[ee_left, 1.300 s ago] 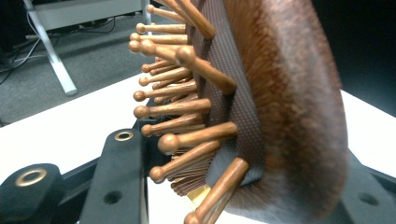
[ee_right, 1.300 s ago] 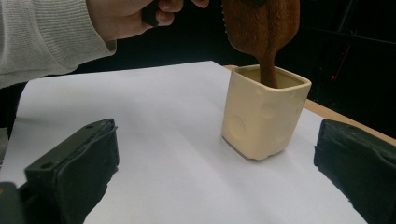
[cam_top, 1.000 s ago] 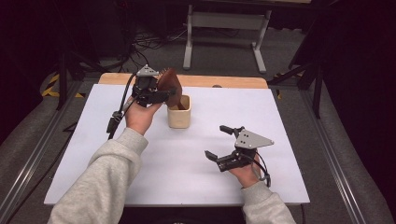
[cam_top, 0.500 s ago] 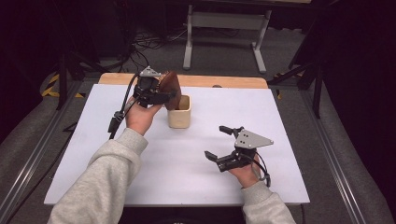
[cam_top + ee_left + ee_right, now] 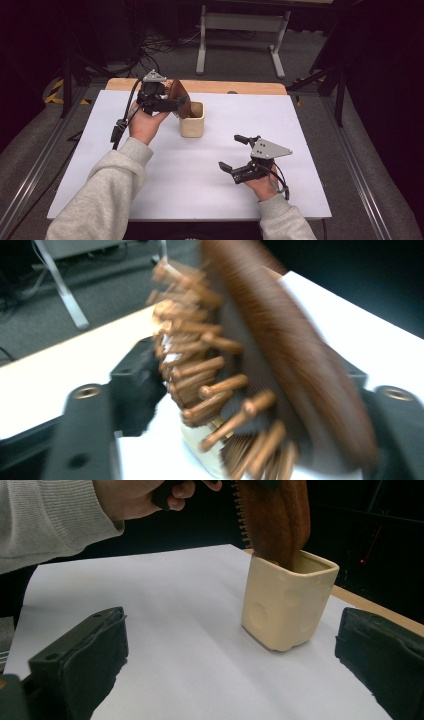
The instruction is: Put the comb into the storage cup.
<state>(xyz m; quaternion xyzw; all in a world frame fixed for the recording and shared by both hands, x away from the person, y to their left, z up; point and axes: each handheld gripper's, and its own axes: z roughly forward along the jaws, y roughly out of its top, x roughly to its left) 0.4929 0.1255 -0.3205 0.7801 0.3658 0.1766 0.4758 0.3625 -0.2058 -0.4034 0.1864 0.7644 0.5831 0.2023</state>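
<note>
A brown wooden hairbrush (image 5: 178, 96) stands tilted with its lower end inside a beige cup (image 5: 192, 120) at the back middle of the white table (image 5: 200, 195). My left gripper (image 5: 174, 103) is at the brush's head. Its jaws have just been opening, and the blurred brush (image 5: 280, 350) now sits loose between them above the cup (image 5: 207, 462). My right gripper (image 5: 231, 152) rests open near the front right with nothing between its jaws. In the right gripper view that gripper (image 5: 232, 640) faces the cup (image 5: 285, 605) and brush (image 5: 275, 515).
A wooden strip (image 5: 240, 87) runs along the table's back edge. Behind it on the grey floor stand a metal frame's legs (image 5: 202, 47) and loose cables (image 5: 155, 47). Metal rails (image 5: 350, 165) flank the table on both sides.
The left gripper's jaws have spread apart around the brush, and the brush has tipped and sunk slightly into the cup. The right gripper has not moved.
</note>
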